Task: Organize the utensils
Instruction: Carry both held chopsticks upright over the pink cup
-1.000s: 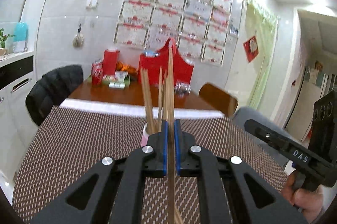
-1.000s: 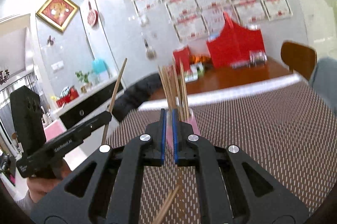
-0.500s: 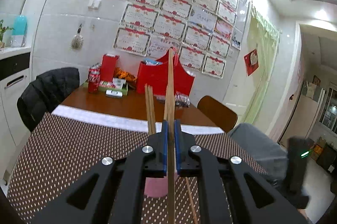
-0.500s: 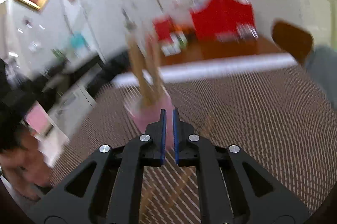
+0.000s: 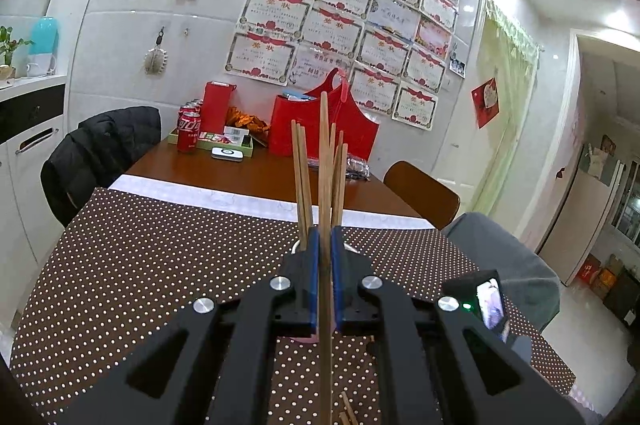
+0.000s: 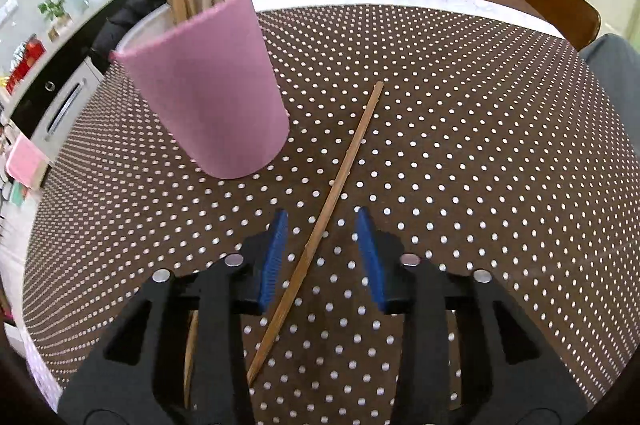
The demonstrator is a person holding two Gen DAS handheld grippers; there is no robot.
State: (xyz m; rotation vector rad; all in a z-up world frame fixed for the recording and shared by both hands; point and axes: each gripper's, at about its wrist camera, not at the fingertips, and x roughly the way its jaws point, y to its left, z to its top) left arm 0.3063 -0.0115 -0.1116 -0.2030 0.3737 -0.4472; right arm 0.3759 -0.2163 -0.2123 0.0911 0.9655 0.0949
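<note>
Two hand-held grippers: left (image 5: 325, 249) level, clamping an upright chopstick (image 5: 325, 161); right (image 6: 322, 225) tilted down, jaws just parted, astride a lying chopstick (image 6: 340, 181).

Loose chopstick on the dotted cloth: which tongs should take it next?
Right. The right tongs stand open just above the loose chopstick, which runs between their blue pads, apart from both. The left tongs are shut on another chopstick.
</note>
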